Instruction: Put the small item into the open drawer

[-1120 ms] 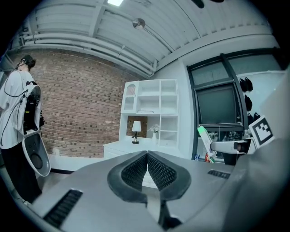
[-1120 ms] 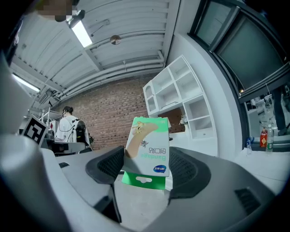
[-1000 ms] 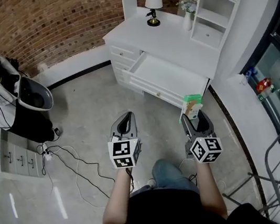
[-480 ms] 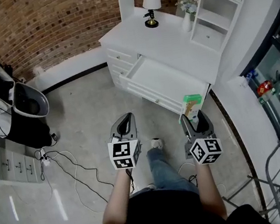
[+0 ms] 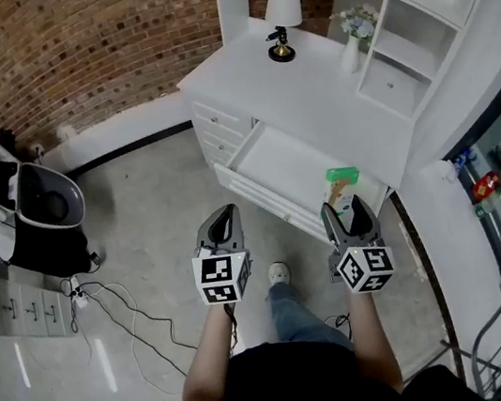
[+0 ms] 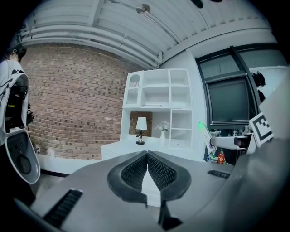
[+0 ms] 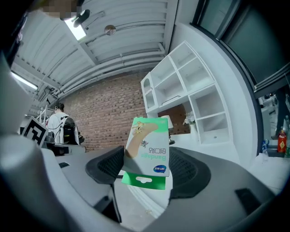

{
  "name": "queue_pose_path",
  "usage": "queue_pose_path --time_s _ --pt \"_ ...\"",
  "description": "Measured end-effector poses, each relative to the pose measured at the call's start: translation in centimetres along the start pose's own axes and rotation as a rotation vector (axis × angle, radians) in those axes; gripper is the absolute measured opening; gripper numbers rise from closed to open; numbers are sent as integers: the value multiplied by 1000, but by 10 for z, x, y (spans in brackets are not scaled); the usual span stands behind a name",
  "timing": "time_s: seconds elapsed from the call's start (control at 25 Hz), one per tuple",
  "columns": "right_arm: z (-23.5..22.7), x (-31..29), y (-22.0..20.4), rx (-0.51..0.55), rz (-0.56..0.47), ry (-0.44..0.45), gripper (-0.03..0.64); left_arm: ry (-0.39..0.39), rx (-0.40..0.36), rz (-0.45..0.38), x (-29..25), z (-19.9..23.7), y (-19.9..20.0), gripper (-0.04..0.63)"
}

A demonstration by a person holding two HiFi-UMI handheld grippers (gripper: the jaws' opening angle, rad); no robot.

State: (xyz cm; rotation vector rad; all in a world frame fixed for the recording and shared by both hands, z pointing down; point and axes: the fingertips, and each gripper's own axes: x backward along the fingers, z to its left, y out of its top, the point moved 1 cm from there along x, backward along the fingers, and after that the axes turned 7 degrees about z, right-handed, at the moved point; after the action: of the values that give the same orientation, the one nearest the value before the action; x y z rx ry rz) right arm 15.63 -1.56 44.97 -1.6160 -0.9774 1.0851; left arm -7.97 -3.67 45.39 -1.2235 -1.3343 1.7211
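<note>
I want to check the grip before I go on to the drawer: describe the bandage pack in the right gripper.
The bandage pack is a small flat card carton. It is white with green at both ends, and the near end is a hang tab with a slot. It shows a tan plaster picture. It stands roughly upright with its print upside down, clamped between the right gripper's fingers. Nothing else touches it.

- Box (image 5: 342, 185) sits between the right gripper (image 5: 346, 211) jaws — drawer (image 5: 287, 162) just ahead of them.
- Desk (image 5: 307, 81) beyond the drawer; lamp (image 5: 282, 10) on it.
- Left gripper (image 5: 226, 216) beside, to the left — desk ahead of its jaws.
</note>
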Motion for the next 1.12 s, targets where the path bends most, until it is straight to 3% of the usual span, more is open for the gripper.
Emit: queue_pose_path --time_s 0.64,1.12 --pt "-71 -235 51 22 87 91 307 80 30 42 -218 73 59 21" --pt "-66 -289 49 8 137 104 307 56 15 85 -271 97 63 21"
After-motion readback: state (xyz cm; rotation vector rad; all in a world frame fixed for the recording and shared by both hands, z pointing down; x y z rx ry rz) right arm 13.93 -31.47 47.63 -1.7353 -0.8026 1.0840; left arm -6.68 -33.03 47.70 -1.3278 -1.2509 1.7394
